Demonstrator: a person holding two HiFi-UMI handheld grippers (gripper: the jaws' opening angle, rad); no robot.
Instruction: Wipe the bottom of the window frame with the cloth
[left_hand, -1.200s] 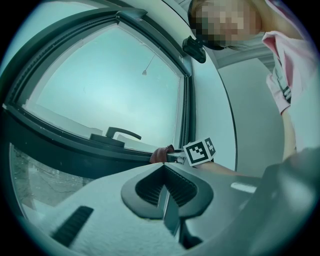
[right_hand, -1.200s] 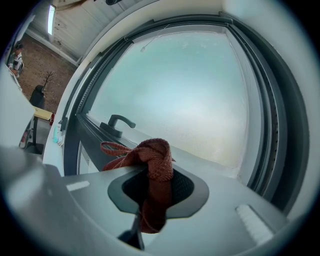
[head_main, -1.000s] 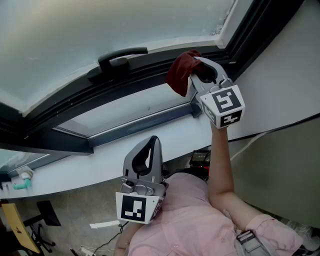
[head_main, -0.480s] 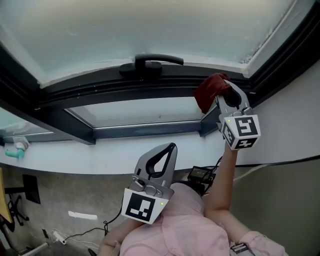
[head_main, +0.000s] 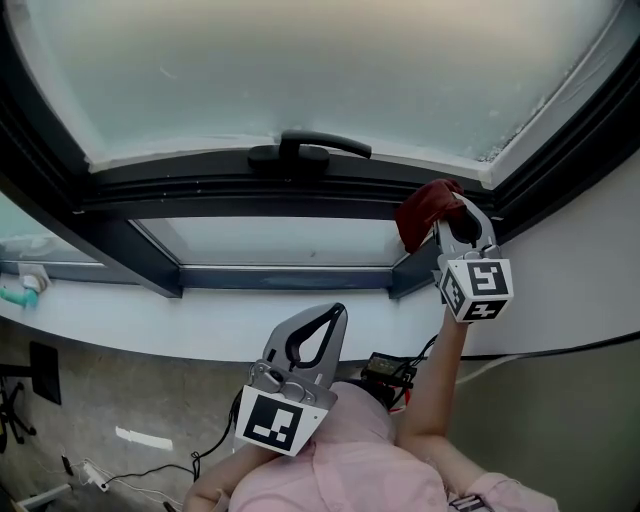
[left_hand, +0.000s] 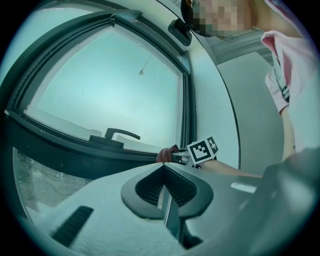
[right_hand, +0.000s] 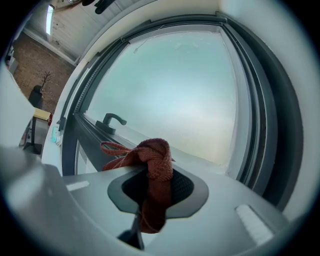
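Just past the jaws of the right gripper (head_main: 443, 212), which are pinching the cloth (head_main: 422, 210), the bottom rail (head_main: 250, 195) is running off leftward, while the left gripper (head_main: 330, 318) is idling farther back, jaws pressed together.

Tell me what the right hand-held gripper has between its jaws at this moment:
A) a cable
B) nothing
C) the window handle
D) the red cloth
D: the right gripper view shows the red cloth bunched and pinched between the closed jaws of the right hand-held gripper, with the window handle well off beyond it.
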